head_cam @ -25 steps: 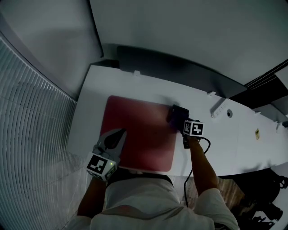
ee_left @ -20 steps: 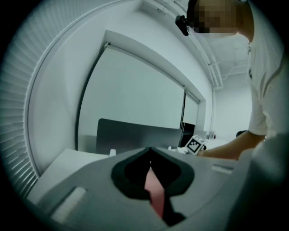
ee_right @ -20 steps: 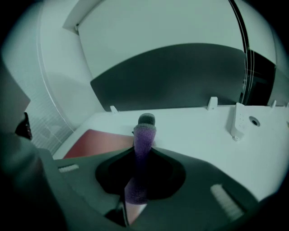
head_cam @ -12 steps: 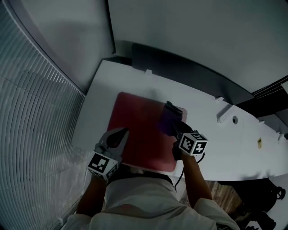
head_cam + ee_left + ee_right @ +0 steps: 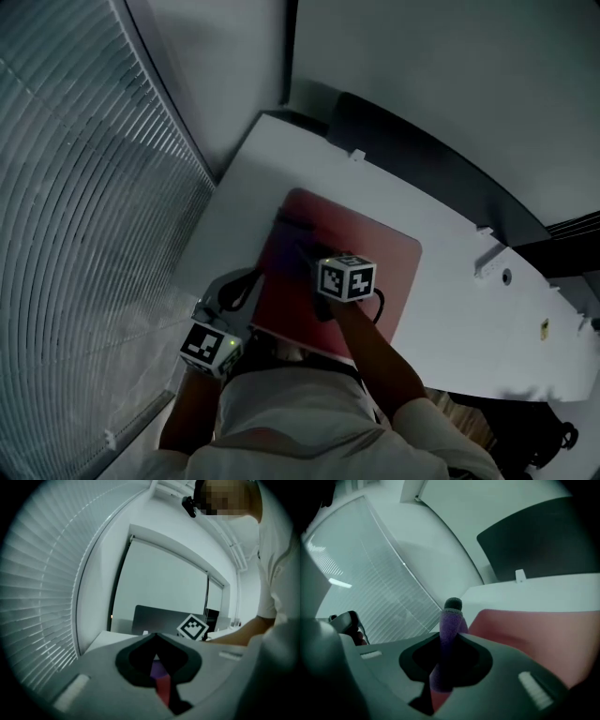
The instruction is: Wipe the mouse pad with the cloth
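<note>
The red mouse pad (image 5: 380, 258) lies on the white table (image 5: 459, 323). My right gripper (image 5: 298, 242) is over the pad's left part and is shut on the purple cloth (image 5: 449, 632), which stands up between its jaws. In the right gripper view the pad (image 5: 534, 634) spreads out to the right of the cloth. My left gripper (image 5: 246, 284) rests at the pad's near left edge with its jaws together. Through them, in the left gripper view, shows a strip of red pad (image 5: 164, 690) with a bit of purple above it.
Window blinds (image 5: 84, 187) run along the left of the table. A dark panel (image 5: 422, 164) stands along the table's back edge. Small white fittings (image 5: 486, 258) sit on the table to the right. A black cable (image 5: 378, 305) hangs from the right gripper.
My right gripper has carried the cloth leftward across the pad, from its right edge to its left part. The left gripper has stayed at the pad's near left edge.
</note>
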Motion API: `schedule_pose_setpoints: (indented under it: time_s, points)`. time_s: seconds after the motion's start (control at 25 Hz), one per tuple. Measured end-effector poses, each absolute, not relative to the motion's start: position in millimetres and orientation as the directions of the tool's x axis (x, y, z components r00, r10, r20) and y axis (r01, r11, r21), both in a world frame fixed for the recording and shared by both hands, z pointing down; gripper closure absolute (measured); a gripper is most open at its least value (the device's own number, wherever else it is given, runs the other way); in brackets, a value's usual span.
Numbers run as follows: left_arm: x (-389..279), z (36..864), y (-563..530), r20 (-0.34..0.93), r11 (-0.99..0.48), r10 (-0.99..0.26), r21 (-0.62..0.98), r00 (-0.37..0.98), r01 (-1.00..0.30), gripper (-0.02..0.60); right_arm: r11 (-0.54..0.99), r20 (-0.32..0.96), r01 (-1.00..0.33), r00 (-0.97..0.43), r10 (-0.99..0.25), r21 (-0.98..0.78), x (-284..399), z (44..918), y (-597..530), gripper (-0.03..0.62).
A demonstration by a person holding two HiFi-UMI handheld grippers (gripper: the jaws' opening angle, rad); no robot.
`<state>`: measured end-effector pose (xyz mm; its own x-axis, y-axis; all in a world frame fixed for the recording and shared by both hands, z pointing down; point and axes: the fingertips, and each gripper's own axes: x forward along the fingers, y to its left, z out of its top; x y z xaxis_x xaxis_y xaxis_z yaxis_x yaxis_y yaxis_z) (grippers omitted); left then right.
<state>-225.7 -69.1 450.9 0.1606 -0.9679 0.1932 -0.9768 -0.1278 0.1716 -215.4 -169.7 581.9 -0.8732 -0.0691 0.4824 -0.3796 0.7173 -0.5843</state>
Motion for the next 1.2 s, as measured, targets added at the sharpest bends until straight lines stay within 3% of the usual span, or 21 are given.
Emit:
schedule_pose_setpoints:
  time_s: [0.16, 0.4, 1.2]
  points:
    - [-248.6, 459.6, -53.4, 0.218, -0.095, -0.966, 0.184, 0.135, -0.978, 0.580, 0.671, 0.525, -0.425, -0.849, -0.062, -0.608, -253.2, 610.9, -162.9, 0.537]
    - [-258.9, 457.5, -46.1, 0.225, -0.105, -0.963, 0.183, 0.146, -0.977, 0.580, 0.681, 0.664, -0.540, -0.741, -0.104, -0.495, -257.7, 648.7, -164.2, 0.537]
    - [-148.7, 455.7, -122.6, 0.197, -0.358, -0.898, 0.194, 0.394, -0.913, 0.580, 0.494, 0.758, -0.769, -0.585, -0.289, -0.405, -28.2, 677.6, -221.8, 0.536]
